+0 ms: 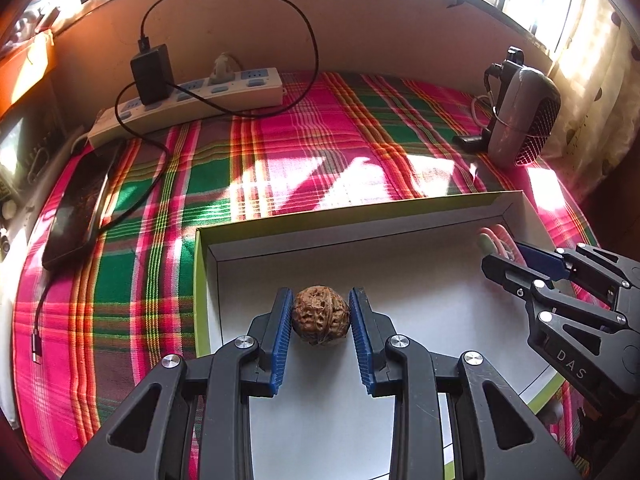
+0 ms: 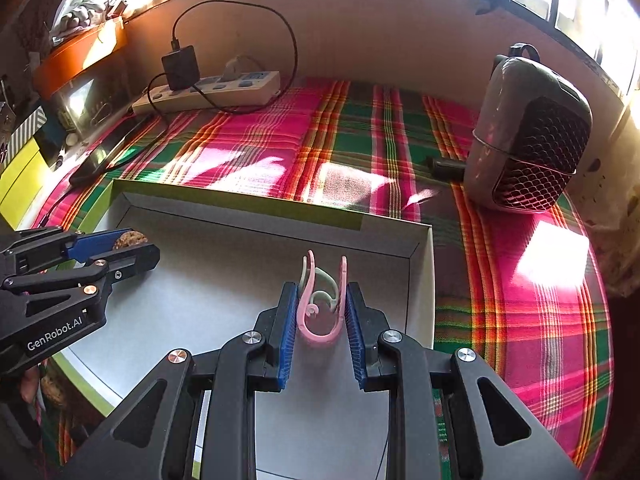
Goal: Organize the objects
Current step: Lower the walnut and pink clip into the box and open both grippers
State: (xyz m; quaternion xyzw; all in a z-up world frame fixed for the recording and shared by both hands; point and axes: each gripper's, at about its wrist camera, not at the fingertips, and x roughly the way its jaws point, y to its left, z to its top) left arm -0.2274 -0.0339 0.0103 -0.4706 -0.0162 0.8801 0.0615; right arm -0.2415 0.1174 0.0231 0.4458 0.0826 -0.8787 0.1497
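Observation:
A shallow white box [image 1: 280,236] with green outer walls lies on the plaid cloth. My left gripper [image 1: 321,316] is shut on a brown walnut [image 1: 320,315], held low over the box's left part, its blue pads pressing both sides. My right gripper [image 2: 321,304] is shut on a pink and pale green curved plastic clip [image 2: 320,300] over the box's right part [image 2: 420,276]. In the left wrist view the right gripper [image 1: 500,258] shows at the right edge with the clip [image 1: 494,240]. In the right wrist view the left gripper [image 2: 132,246] shows at the left edge with the walnut [image 2: 130,239].
A white power strip [image 1: 188,100] with a black charger [image 1: 150,74] and looping cable lies at the back left. A dark phone [image 1: 78,208] rests on the cloth at the left. A grey fan heater [image 2: 528,136] stands at the back right. Plaid cloth [image 2: 520,320] surrounds the box.

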